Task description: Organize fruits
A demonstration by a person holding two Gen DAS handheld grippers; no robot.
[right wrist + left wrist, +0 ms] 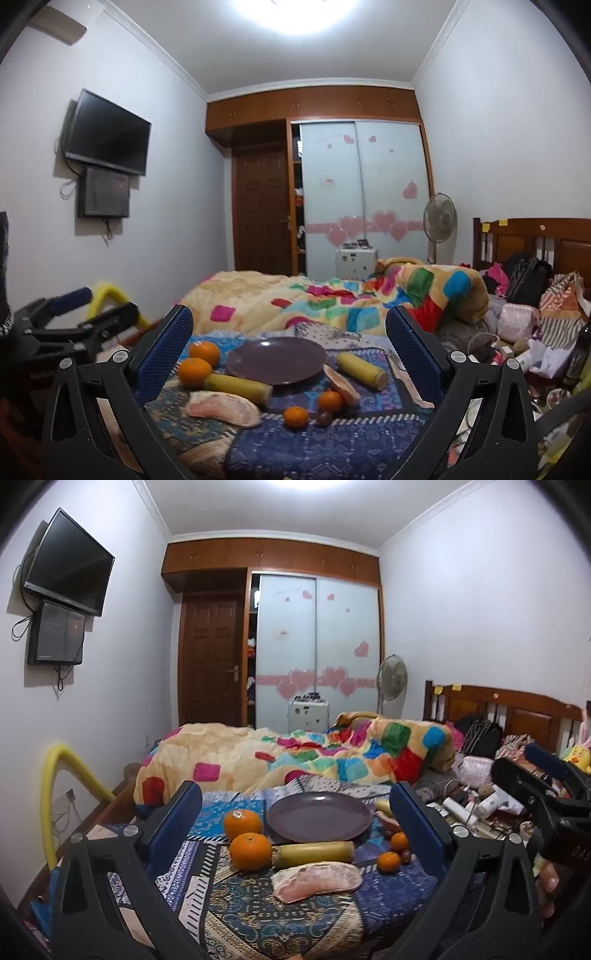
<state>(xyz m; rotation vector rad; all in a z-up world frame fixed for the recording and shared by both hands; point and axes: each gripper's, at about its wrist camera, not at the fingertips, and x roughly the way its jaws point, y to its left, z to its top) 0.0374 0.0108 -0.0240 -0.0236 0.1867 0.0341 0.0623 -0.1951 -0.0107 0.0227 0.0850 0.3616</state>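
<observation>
An empty purple plate [318, 816] [276, 359] lies on a patterned blue cloth on the bed. Around it lie two big oranges [250, 845] [195, 371], two small oranges [388, 861] [296, 416], two yellow sugarcane-like sticks [314, 852] [238, 386], two pink pomelo pieces [317, 878] [221, 405] and a small dark fruit [325, 417]. My left gripper [295, 823] is open and empty, held above and short of the fruit. My right gripper [288, 347] is open and empty, likewise short of the fruit. Each gripper shows at the edge of the other's view.
A rumpled multicoloured quilt [295, 757] lies behind the plate. Cluttered bottles and bags [476, 805] [524, 332] fill the bed's right side by the wooden headboard [509, 705]. A yellow tube [55, 775] stands at the left. A wardrobe, door, fan and wall screens are far off.
</observation>
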